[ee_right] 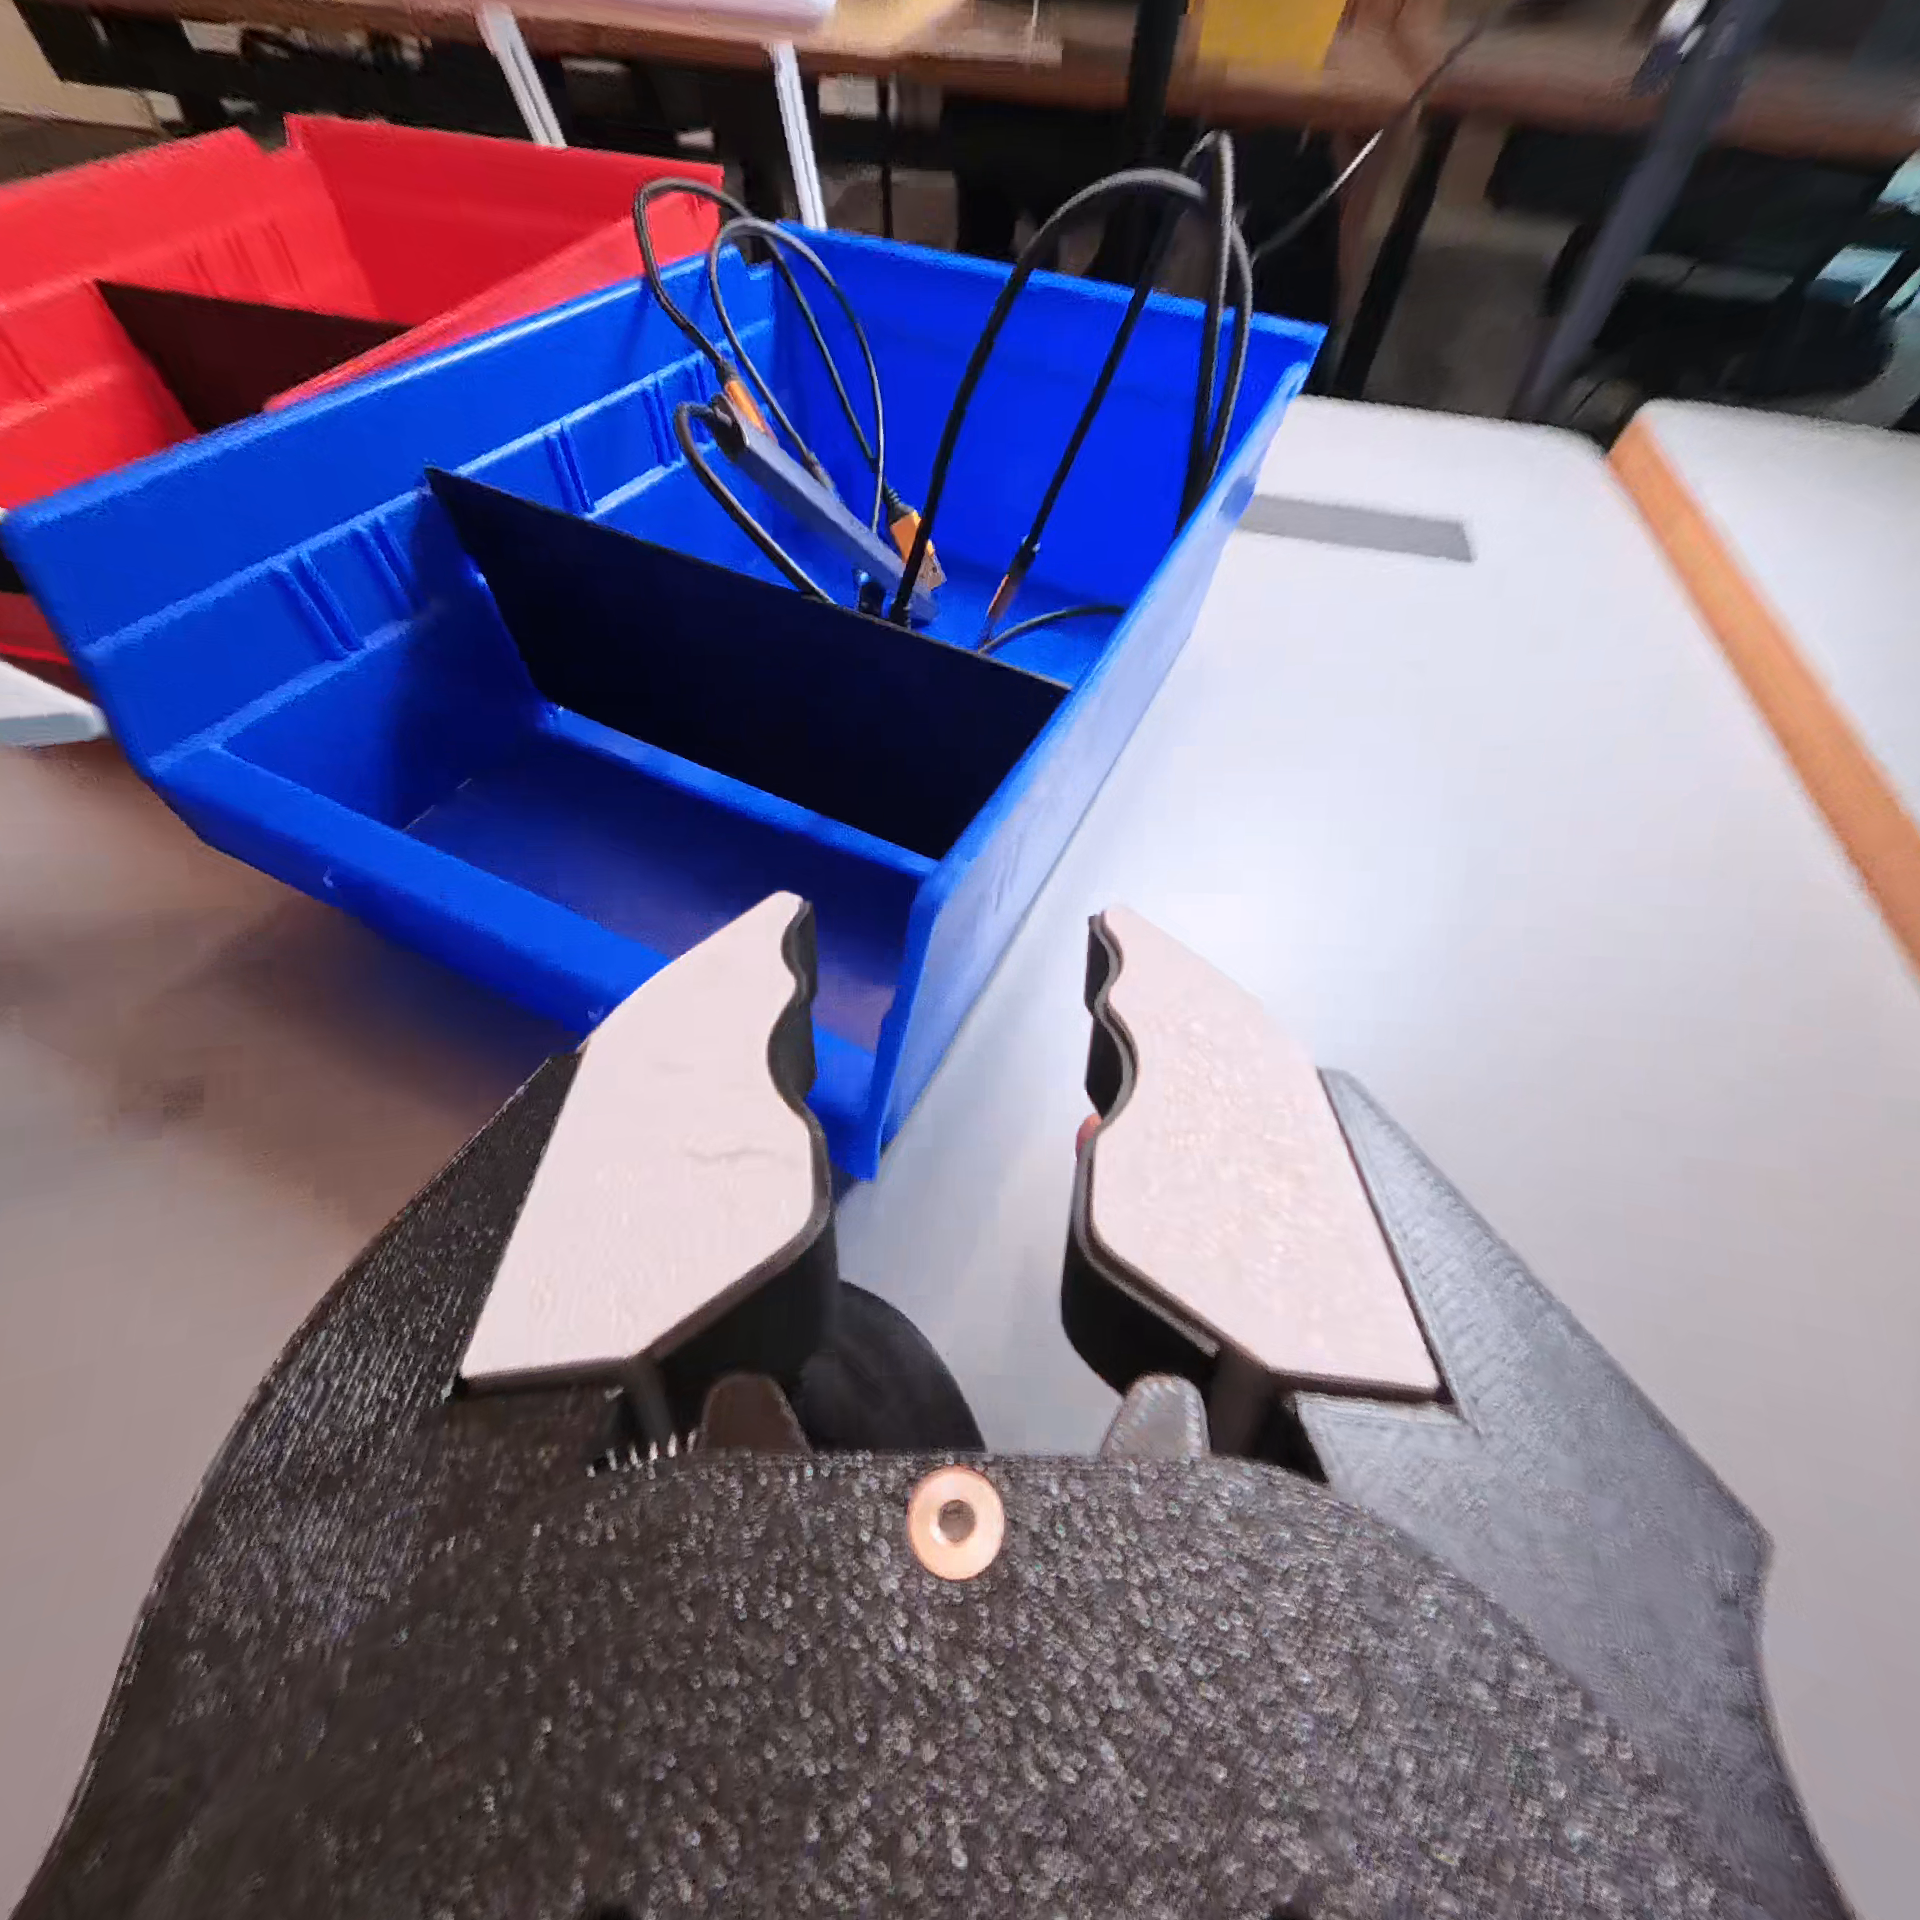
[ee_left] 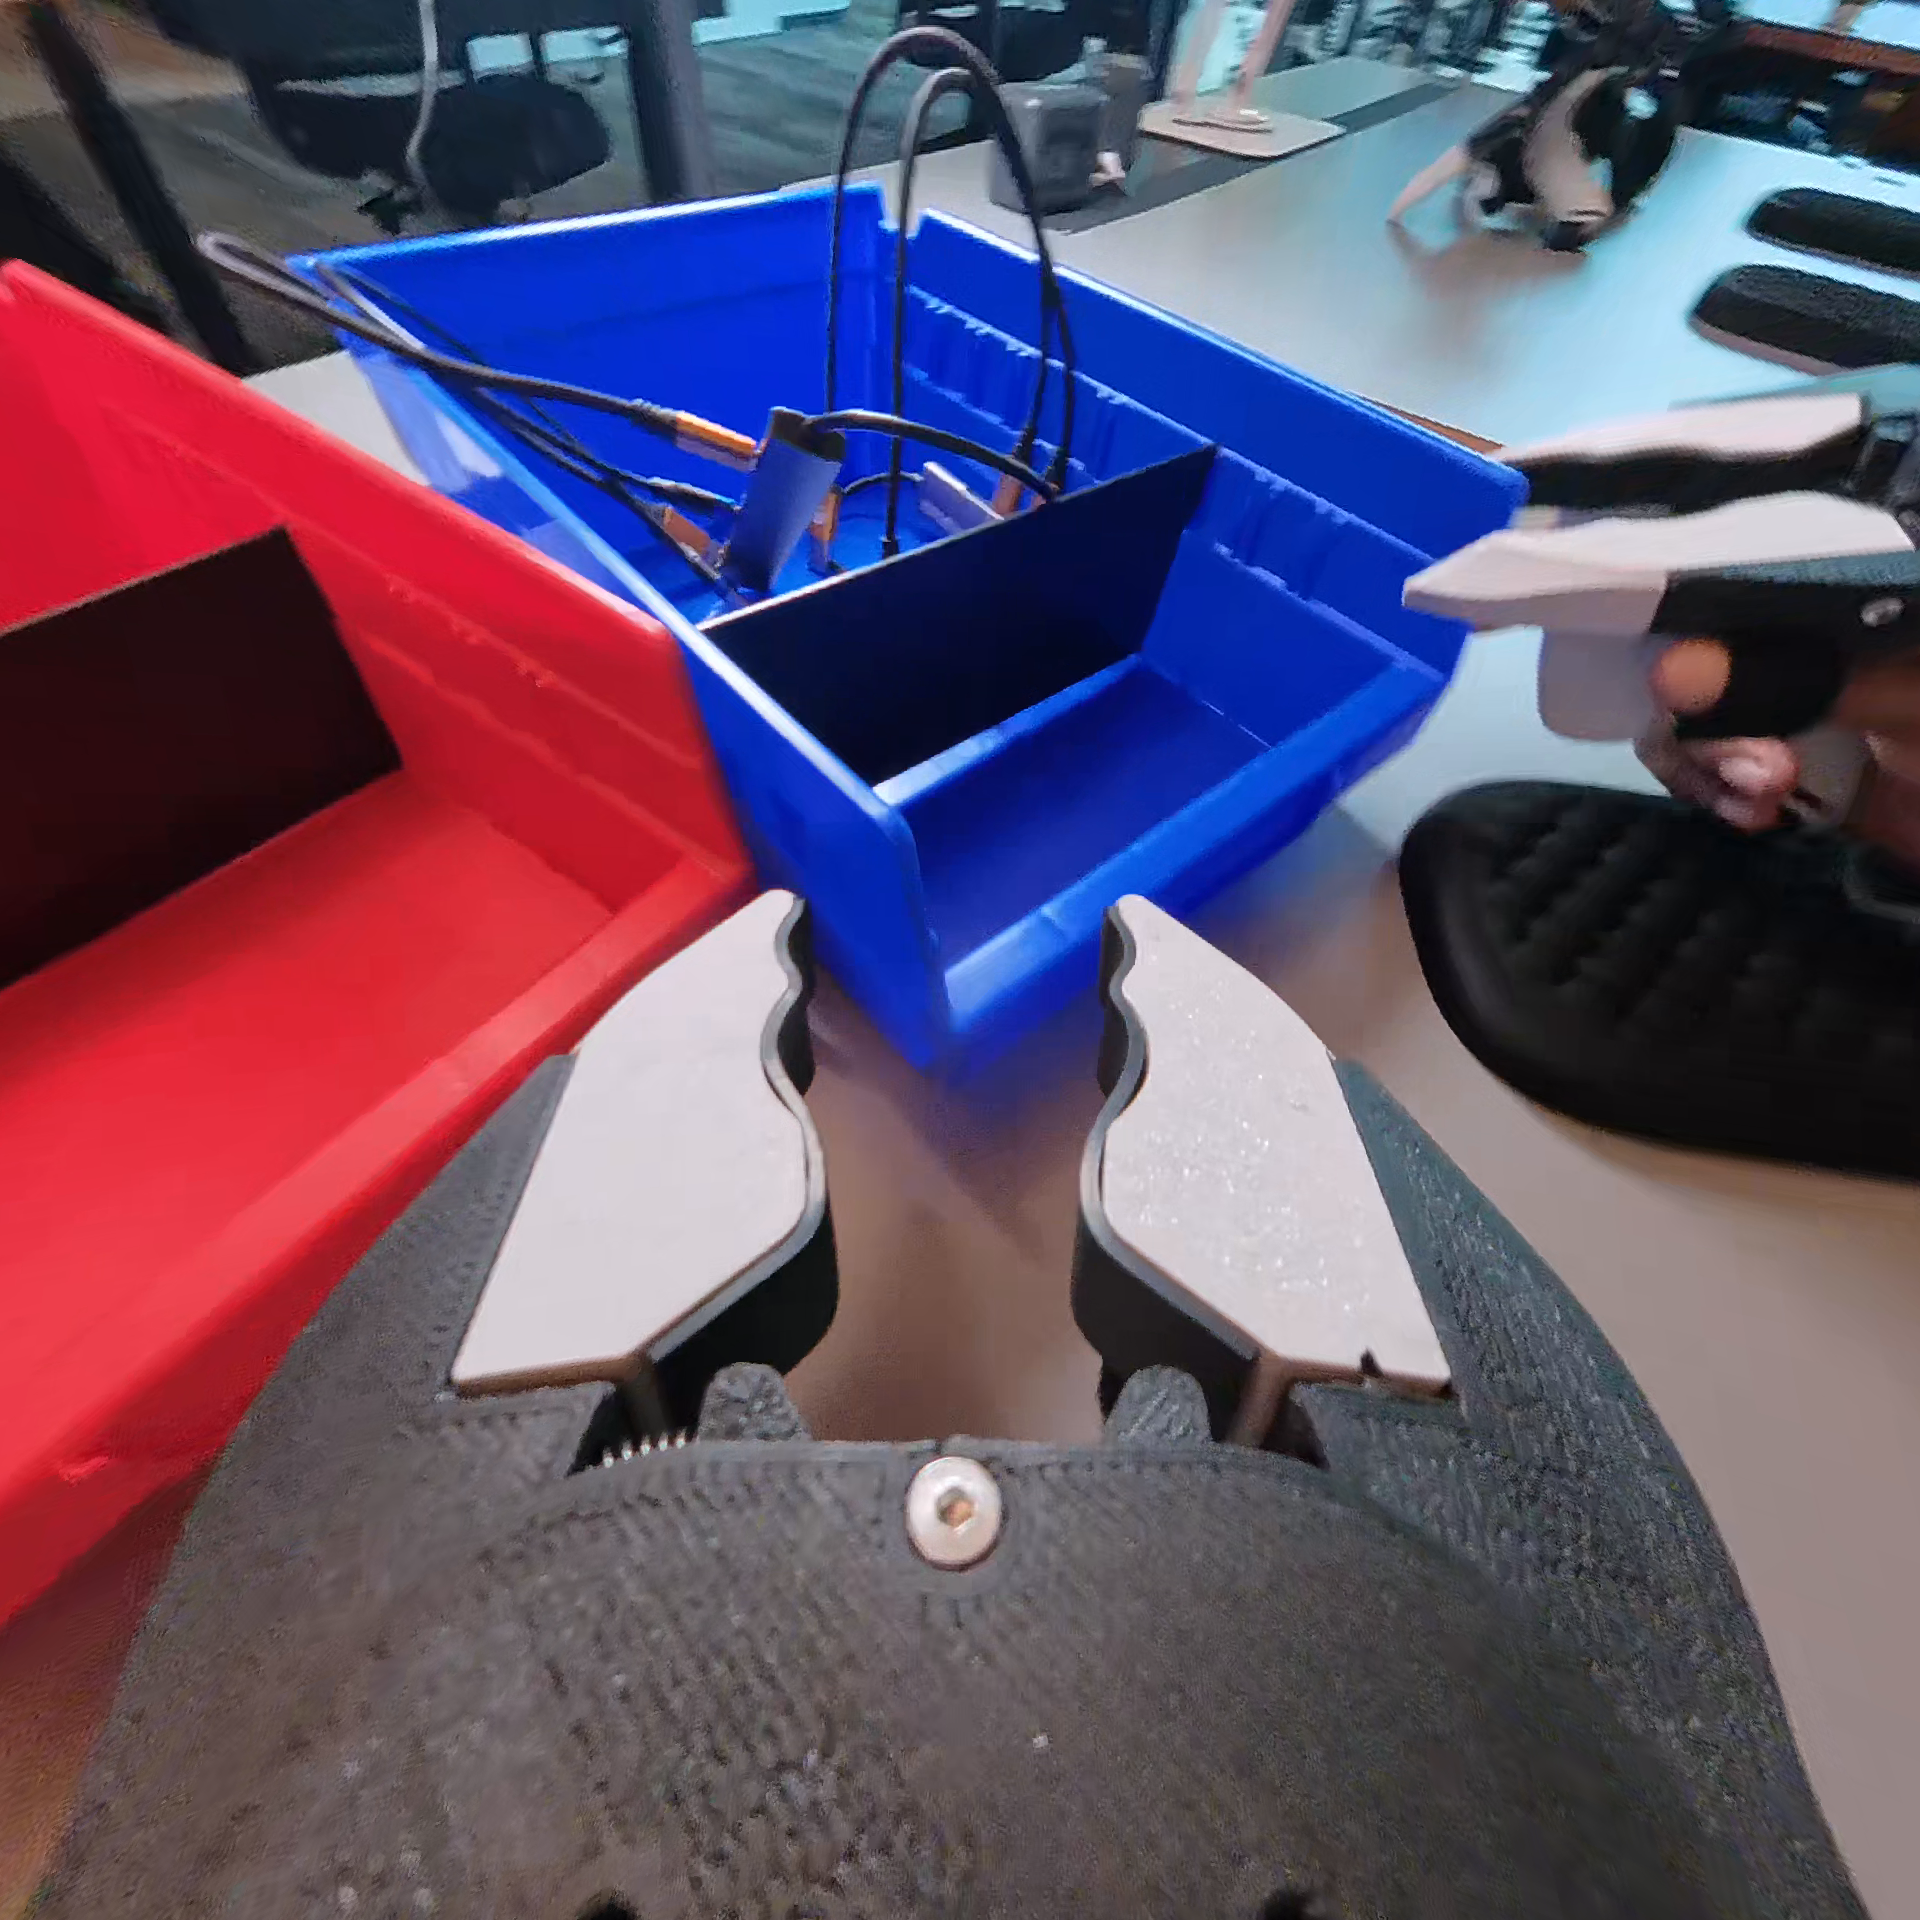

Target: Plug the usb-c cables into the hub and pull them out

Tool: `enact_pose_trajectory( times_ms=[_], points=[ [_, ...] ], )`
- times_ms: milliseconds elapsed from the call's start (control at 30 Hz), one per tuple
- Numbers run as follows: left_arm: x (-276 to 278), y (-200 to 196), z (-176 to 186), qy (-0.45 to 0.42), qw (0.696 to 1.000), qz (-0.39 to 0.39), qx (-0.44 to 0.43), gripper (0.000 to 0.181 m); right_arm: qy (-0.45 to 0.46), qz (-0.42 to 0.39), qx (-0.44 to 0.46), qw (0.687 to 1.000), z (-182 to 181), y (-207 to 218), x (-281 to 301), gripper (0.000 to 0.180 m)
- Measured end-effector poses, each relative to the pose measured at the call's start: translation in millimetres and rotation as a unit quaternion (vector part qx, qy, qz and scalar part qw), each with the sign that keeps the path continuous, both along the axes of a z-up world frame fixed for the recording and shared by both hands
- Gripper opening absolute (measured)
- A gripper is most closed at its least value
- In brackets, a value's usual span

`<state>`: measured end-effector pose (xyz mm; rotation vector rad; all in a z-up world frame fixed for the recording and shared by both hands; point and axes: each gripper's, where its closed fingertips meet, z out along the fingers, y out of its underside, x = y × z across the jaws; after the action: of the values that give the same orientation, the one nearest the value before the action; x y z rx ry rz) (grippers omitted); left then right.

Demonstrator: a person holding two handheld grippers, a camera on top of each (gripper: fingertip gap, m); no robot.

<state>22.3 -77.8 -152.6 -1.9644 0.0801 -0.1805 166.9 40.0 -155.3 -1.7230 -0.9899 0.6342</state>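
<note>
— Item one, the hub point(ee_left: 781, 497): what is it looking like?

— A slim grey-blue bar, leaning tilted in the rear compartment of the blue bin point(ee_left: 1081, 831). Black cables point(ee_left: 940, 260) with orange-collared plugs are looping up over the bin's back wall and dropping around it. Whether each plug is seated in the hub, I cannot tell from here.

— And from the other side?

— The hub point(ee_right: 821, 509) is lying slanted there too, the cables point(ee_right: 1049, 343) arching above the blue bin point(ee_right: 343, 665). A dark divider point(ee_right: 748, 665) is splitting the bin; the front compartment is standing bare.

— Item two, position against the tools?

— Both are hanging well short of the hub, near the bin's front corner. The left tool point(ee_left: 951, 997) is hovering over the bench point(ee_left: 1621, 1351) with its fingers apart, gripping nothing. The right tool point(ee_right: 948, 1003) is likewise spread and holding nothing.

— Item three, pose?

— The right tool point(ee_left: 1455, 525) is pointing sideways toward the bin's right wall, a gloved hand point(ee_left: 1745, 717) wrapping its handle. A red bin point(ee_left: 312, 935) is sitting touching the blue one on the left, a black padded mat point(ee_left: 1662, 987) on the right.
</note>
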Motion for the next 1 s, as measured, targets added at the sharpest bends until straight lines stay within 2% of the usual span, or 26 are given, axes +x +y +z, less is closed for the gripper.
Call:
enact_pose_trajectory(
  times_ms=[67, 167, 333, 433, 567, 667, 800, 1000],
  points=[
    [1, 13, -2, -0.022, 0.999, 0.024, -0.005, 0.051, 0.021, 0.003, -0.026, 0.999, 3, 6, -9, 0.045],
    [-5, 29, -7, -0.021, 0.998, 0.061, -0.007, 0.048, -0.014, 0.01, -0.036, 0.999, -9, 13, -20, 0.041],
    [-19, 40, -9, 0.028, 0.992, 0.121, 0.024, 0.024, -0.008, -0.017, -0.015, 1.0, -6, 25, -18, 0.021],
    [-15, 44, -9, 0.042, 0.989, 0.134, 0.037, 0.017, -0.002, -0.037, -0.003, 0.999, -2, 27, -9, 0.017],
    [5, 43, -2, 0.032, 0.992, 0.115, 0.049, 0.017, 0.023, -0.061, 0.022, 0.998, 16, 20, 15, 0.014],
    [14, 36, 26, 0.05, 0.99, 0.103, 0.082, 0.017, 0.054, -0.073, 0.05, 0.995, 41, 6, 29, 0.014],
    [13, 16, 79, 0.066, 0.983, 0.108, 0.133, 0.016, 0.091, -0.052, 0.092, 0.99, 98, -15, 25, 0.016],
    [-35, -49, 161, 0.097, 0.957, 0.182, 0.203, 0.017, 0.143, 0.042, 0.134, 0.98, 178, -58, -43, 0.017]
  ],
)
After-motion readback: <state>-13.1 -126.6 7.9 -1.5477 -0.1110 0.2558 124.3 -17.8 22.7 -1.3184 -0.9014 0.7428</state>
